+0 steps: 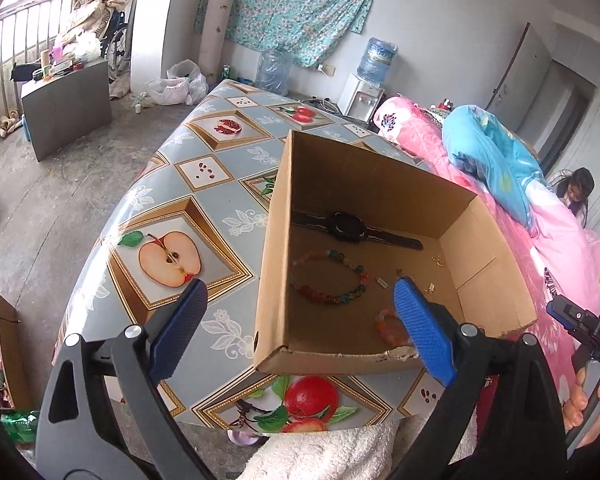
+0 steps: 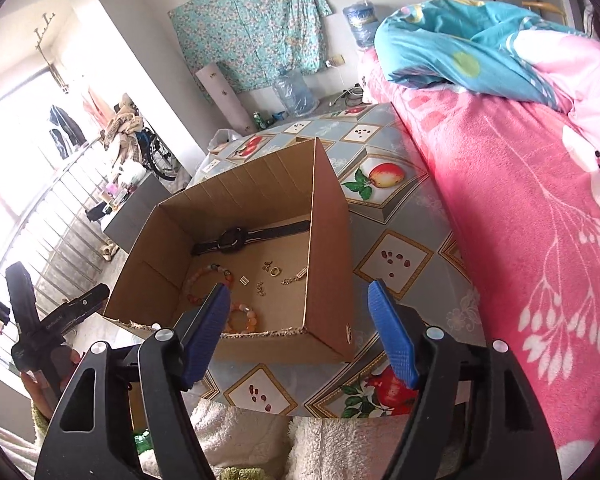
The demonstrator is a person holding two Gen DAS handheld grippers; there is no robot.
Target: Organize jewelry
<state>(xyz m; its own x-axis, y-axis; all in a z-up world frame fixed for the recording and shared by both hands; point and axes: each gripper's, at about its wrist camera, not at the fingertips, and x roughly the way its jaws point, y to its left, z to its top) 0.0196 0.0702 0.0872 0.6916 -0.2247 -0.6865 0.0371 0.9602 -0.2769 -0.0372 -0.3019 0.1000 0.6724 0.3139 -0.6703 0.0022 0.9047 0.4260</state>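
An open cardboard box (image 1: 364,160) (image 2: 328,240) stands on the table. Inside lie a black watch (image 1: 348,227) (image 2: 236,239), a multicoloured bead bracelet (image 1: 328,276) (image 2: 210,282), an orange bead bracelet (image 1: 388,322) (image 2: 246,318), and several small gold pieces (image 1: 432,276) (image 2: 274,272). My left gripper (image 1: 300,328) is open and empty, held above the box's near left corner. My right gripper (image 2: 300,332) is open and empty, held above the box's near right corner. Each gripper shows at the edge of the other's view.
The table (image 1: 204,216) (image 2: 396,240) has a fruit-patterned cloth. A bed with pink and blue quilts (image 2: 520,184) (image 1: 492,152) runs along its right side. A white towel (image 1: 320,452) lies at the near edge. A grey cabinet (image 1: 66,108) stands on the floor to the left.
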